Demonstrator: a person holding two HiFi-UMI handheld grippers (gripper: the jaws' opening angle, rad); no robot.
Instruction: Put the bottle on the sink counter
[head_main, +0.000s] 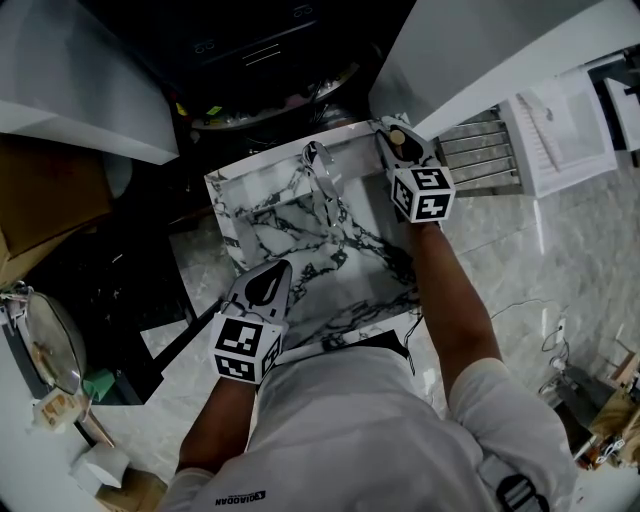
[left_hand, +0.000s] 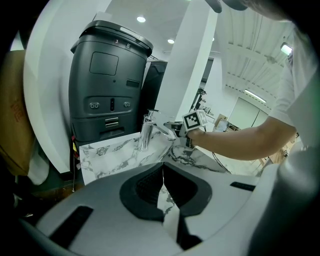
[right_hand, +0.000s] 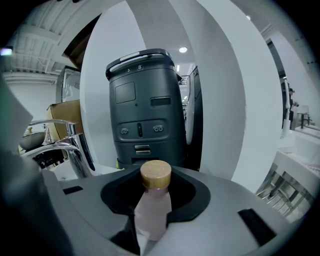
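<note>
A pale pink bottle with a round wooden cap stands upright between the jaws of my right gripper, which is shut on it. In the head view the right gripper hovers at the far right corner of the marble sink counter, and only the bottle's cap shows there. A chrome faucet rises at the back of the basin. My left gripper is over the counter's near left edge. In the left gripper view its jaws meet with nothing between them.
A dark grey machine stands just behind the counter, with a white column to its right. A metal rack lies right of the counter, and a cardboard box sits at the left. The faucet is left of the bottle.
</note>
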